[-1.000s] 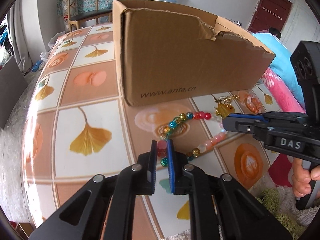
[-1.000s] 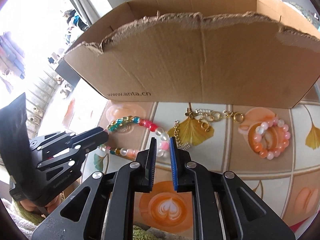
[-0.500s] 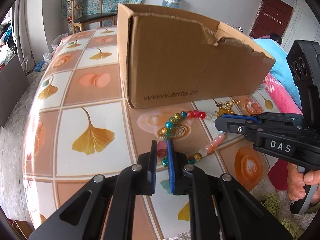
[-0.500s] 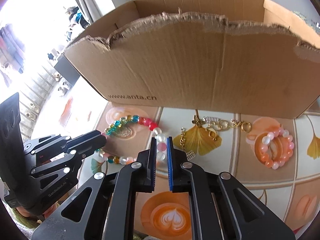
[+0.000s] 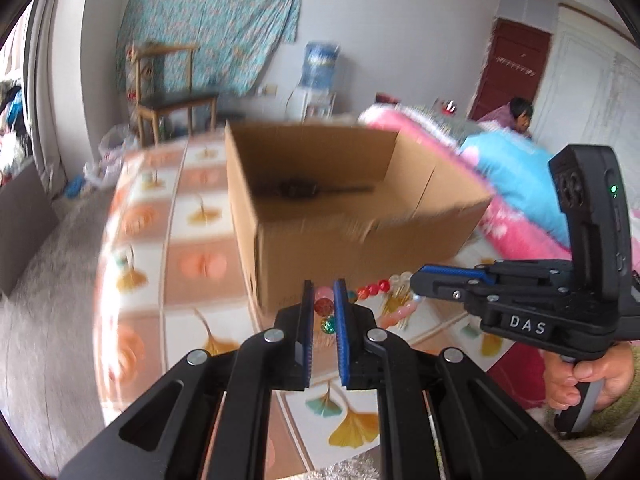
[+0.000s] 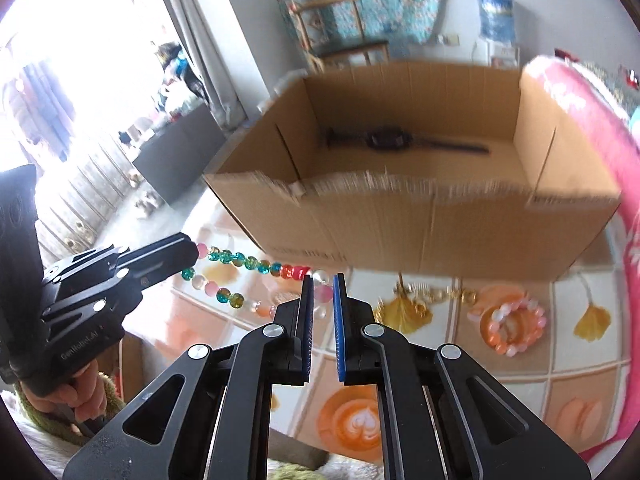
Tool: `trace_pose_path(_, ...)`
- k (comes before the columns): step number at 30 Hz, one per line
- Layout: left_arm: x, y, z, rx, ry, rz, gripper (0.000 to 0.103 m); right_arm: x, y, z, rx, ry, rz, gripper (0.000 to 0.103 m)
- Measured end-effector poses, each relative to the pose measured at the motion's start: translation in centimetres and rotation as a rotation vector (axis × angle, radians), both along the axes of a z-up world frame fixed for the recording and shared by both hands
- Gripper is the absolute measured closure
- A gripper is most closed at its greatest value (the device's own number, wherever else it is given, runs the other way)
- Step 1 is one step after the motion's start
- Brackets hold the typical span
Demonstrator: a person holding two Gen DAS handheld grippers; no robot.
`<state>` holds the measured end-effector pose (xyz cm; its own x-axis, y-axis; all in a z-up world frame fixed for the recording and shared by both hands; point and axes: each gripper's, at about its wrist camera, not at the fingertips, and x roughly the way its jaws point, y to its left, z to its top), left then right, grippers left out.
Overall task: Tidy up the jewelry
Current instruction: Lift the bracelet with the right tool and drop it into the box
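The bead necklace [image 6: 256, 276] hangs in the air as a slack loop strung between the two grippers, clear of the table and just in front of the cardboard box [image 6: 420, 216]. The left gripper [image 5: 323, 304] is clamped on a red bead at one end of the loop; the right gripper [image 6: 322, 294] has just finished closing and now pinches pale pink beads at the other end. The strand's long axis runs side to side between the hands, roughly parallel to the box's torn near wall. The box lies ahead of and slightly below both sets of fingers, open at the top, with a dark watch [image 6: 388, 140] lying on its floor. Both hands look about equally near the rim, so the necklace would likely have to go forward over that near wall with both ends carried together.

Left on the table [image 6: 520, 380], a tiled cloth with ginkgo leaves, are a gold chain bracelet [image 6: 436, 294] and an orange bead bracelet [image 6: 514, 328]. Beyond are a wooden chair [image 5: 168, 92], a water dispenser [image 5: 318, 68] and a pink blanket [image 6: 580, 100].
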<state>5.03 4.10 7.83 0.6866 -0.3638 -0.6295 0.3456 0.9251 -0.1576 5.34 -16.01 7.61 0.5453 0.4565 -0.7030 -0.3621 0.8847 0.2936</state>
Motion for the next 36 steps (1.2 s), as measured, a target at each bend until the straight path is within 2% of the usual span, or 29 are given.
trace_pose_path(4,0.1,0.0,4.7,0.002,-0.124,-0.027,0.094,0.4,-0.3,3.6,0.035,-0.099,0.021,0.096)
trace_pose_path(7,1.3,-0.4,7.1,0.011,-0.19,-0.047,0.094,2.3,-0.2,5.6,0.04,-0.16,0.043,0.096)
trace_pose_path(11,5.4,-1.3,8.6,0.036,-0.204,-0.071,0.094,7.0,0.2,6.4,0.023,-0.173,0.065,0.096)
trace_pose_path(15,11.0,-2.4,7.0,0.108,-0.142,-0.067,0.094,13.1,0.1,4.2,0.033,-0.034,0.112,0.096)
trace_pose_path(18,15.1,-3.2,4.5,0.155,-0.054,-0.074,0.094,18.3,1.4,0.8,-0.009,0.115,0.149,0.096)
trace_pose_path(20,17.4,-3.7,2.2,0.192,0.02,-0.075,0.094,19.9,2.1,-1.2,-0.056,0.183,0.162,0.096)
trace_pose_path(26,20.7,-5.3,-2.2,0.335,0.144,-0.11,0.093,23.3,4.7,-5.6,-0.199,0.344,0.224,0.095)
trace_pose_path(30,21.3,-5.4,-3.6,0.378,0.188,-0.106,0.093,23.2,5.2,-6.5,-0.229,0.397,0.244,0.095)
trace_pose_path(34,21.6,-4.8,-3.6,0.362,0.192,-0.077,0.092,22.7,4.8,-6.6,-0.185,0.403,0.235,0.089)
trace_pose_path(36,21.5,-4.5,-3.1,0.346,0.189,-0.068,0.09,22.2,4.2,-5.9,-0.144,0.387,0.225,0.081)
